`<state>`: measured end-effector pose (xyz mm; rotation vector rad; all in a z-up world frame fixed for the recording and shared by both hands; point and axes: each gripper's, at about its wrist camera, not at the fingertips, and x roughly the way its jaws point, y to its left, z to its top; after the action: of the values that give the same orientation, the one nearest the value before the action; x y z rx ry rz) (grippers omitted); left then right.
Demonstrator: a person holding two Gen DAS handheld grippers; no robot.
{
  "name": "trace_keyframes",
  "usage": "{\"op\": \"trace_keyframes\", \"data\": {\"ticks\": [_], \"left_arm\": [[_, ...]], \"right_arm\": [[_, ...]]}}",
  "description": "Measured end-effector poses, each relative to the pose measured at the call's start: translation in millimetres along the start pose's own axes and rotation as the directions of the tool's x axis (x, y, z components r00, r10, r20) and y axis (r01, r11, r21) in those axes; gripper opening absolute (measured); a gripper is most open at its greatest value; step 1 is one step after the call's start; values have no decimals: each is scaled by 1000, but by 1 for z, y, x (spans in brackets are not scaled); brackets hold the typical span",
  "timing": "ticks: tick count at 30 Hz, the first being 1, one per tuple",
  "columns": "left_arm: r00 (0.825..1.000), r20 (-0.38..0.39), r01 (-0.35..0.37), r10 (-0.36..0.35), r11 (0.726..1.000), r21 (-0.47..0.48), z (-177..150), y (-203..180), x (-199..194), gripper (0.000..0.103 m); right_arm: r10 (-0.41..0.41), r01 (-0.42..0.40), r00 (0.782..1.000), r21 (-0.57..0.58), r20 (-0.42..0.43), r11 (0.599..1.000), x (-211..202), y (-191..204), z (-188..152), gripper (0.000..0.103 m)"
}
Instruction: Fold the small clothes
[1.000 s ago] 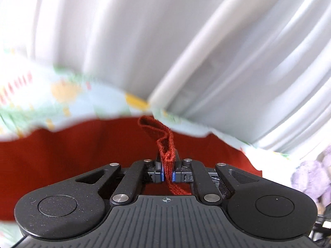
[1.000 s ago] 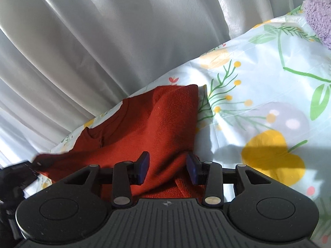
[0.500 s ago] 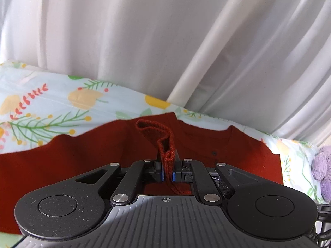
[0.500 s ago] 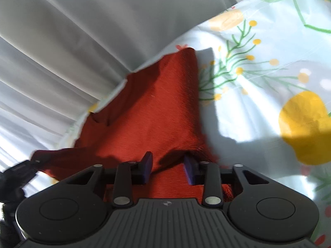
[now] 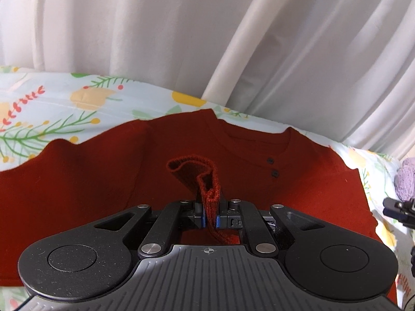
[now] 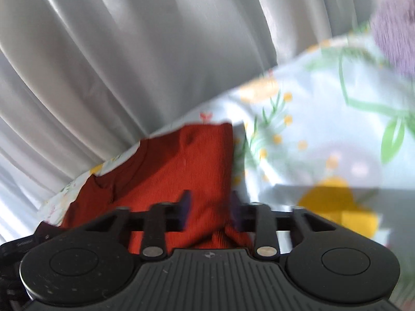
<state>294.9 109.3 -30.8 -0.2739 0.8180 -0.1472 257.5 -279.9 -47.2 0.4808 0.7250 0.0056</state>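
A rust-red knit top [image 5: 90, 181] lay spread flat on a floral-printed sheet [image 5: 52, 98], its neckline with two dark buttons [image 5: 272, 167] toward one o'clock in the left wrist view and pale curtains [image 5: 181, 39] hanging behind it at twelve. The left gripper [image 5: 210, 213] had its jaws closed tight on a ribbed cuff [image 5: 207, 186] of the same garment, the fabric rising from between the blue pads [image 5: 203, 213] and curling over toward eleven o'clock above the body of the top. At three o'clock in that view a lilac plush object [image 5: 406, 181] sat at the frame edge, with part of the other gripper just below it. The right wrist view was smeared by motion; the right gripper [image 6: 210, 210] had its jaws parting, and red fabric lay beneath and between them, though the pads did not appear to press on it. There the top [image 6: 168, 171] ran from the jaws toward ten o'clock, its straight edge beside bare sheet [image 6: 324, 129] at two o'clock, and the purple plush [image 6: 394, 31] lay near one o'clock.
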Motion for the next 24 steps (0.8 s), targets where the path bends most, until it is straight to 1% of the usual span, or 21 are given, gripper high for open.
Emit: {"op": "trace_keyframes", "data": {"ticks": [1, 3, 5, 7, 8, 9, 10, 11, 13, 15, 17, 18, 19, 20, 21, 22, 23, 24], "left_arm": [[1000, -1, 2, -2, 1000, -8, -1, 1, 1, 8], [1000, -6, -3, 3, 1000, -9, -2, 1, 4, 8], [1000, -3, -13, 13, 1000, 10, -3, -1, 4, 8], [1000, 1, -17, 17, 1000, 20, -2, -1, 3, 8], [1000, 6, -18, 18, 1000, 18, -1, -1, 3, 8], [1000, 13, -17, 17, 1000, 15, 1, -1, 2, 8], [999, 26, -19, 19, 1000, 17, 3, -1, 1, 8], [999, 44, -24, 23, 999, 24, 4, -1, 0, 8], [995, 95, -36, 30, 998, 54, 7, -5, -2, 8], [991, 132, -42, 31, 996, 80, 8, -9, -2, 8], [988, 147, -69, 51, 990, 120, 5, -11, 5, 8], [990, 125, -89, 73, 987, 134, 3, -12, 12, 9], [991, 85, -110, 99, 984, 139, 1, -11, 21, 9], [991, 40, -134, 129, 981, 142, -2, -9, 30, 13], [985, 3, -169, 170, 975, 143, -4, -7, 36, 15], [981, 13, -195, 195, 971, 142, -6, -5, 34, 19], [974, 35, -225, 223, 964, 141, -7, -5, 28, 27], [961, 63, -275, 268, 951, 142, -8, -7, 22, 30]], "right_arm": [[-14, 13, 1000, -33, -3, 999, 7, 6, 6, 57], [-26, 23, 999, -98, -29, 995, 29, 16, 14, 57], [-82, 74, 996, -150, -47, 986, 53, 27, 19, 56], [-108, 94, 992, -197, -59, 976, 72, 35, 21, 52], [-125, 110, 990, -208, -61, 972, 79, 38, 20, 41], [-142, 128, 989, -217, -49, 968, 82, 40, 21, 25], [-149, 138, 988, -229, -32, 964, 84, 41, 21, 12], [-137, 128, 990, -231, -22, 964, 83, 42, 21, 7], [-112, 116, 993, -217, 33, 969, 77, 42, 23, 6], [-134, 153, 985, -210, 105, 966, 71, 41, 21, 6], [-147, 173, 976, -160, 162, 972, 67, 33, 18, 6], [-152, 174, 974, -122, 170, 977, 67, 28, 16, 6], [-162, 180, 973, -100, 162, 979, 69, 23, 14, 6], [-172, 187, 974, -98, 146, 977, 72, 21, 12, 7], [-185, 198, 975, -105, 126, 975, 75, 20, 11, 9], [-199, 212, 973, -112, 115, 971, 75, 20, 10, 11], [-208, 222, 970, -117, 124, 968, 70, 22, 9, 12], [-207, 225, 968, -123, 145, 966, 63, 24, 9, 12]]}}
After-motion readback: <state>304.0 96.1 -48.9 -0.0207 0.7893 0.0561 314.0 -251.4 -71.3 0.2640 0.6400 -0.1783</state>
